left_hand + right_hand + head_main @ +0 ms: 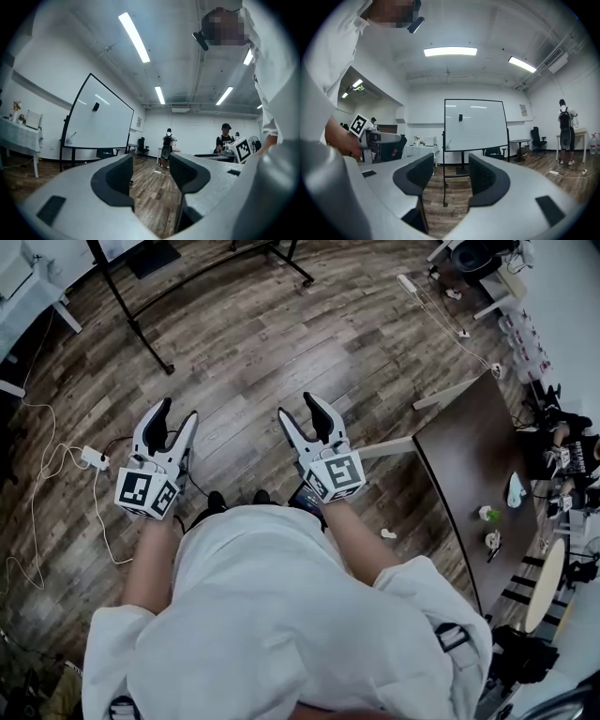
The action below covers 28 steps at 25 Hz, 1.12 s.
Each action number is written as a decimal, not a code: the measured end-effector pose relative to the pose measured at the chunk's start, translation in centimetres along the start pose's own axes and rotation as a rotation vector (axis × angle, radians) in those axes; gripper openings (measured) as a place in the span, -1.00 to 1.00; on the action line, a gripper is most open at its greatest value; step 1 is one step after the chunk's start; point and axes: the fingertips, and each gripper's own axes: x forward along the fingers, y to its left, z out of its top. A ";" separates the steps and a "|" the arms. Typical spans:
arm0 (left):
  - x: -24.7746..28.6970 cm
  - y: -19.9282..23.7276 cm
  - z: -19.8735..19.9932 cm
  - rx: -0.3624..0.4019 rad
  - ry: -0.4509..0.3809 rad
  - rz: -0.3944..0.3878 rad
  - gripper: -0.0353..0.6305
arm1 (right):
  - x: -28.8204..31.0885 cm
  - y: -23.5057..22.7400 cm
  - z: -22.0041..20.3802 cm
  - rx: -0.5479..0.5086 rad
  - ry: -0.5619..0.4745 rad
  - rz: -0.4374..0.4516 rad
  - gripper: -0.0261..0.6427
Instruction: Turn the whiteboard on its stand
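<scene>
I hold my left gripper [178,416] and right gripper [300,411] with jaws apart and empty. The whiteboard [476,124] stands at twelve o'clock, well apart from both. I judge turning not yet begun.

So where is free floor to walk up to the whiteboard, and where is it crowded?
The wood floor straight ahead is bare up to the whiteboard on its stand. A white power strip with loose cables borders it on the left, and the dark table borders it on the right. Past that table it is crowded.
</scene>
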 end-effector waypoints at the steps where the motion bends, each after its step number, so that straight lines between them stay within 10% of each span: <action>1: 0.0 -0.3 0.2 -0.006 -0.009 -0.001 -0.17 | -0.2 0.0 -0.1 0.002 0.001 0.002 -0.24; 28: 1.0 -5.4 -2.4 -0.027 -0.001 0.093 -0.17 | -5.2 -5.2 -2.8 0.013 -0.003 0.063 -0.31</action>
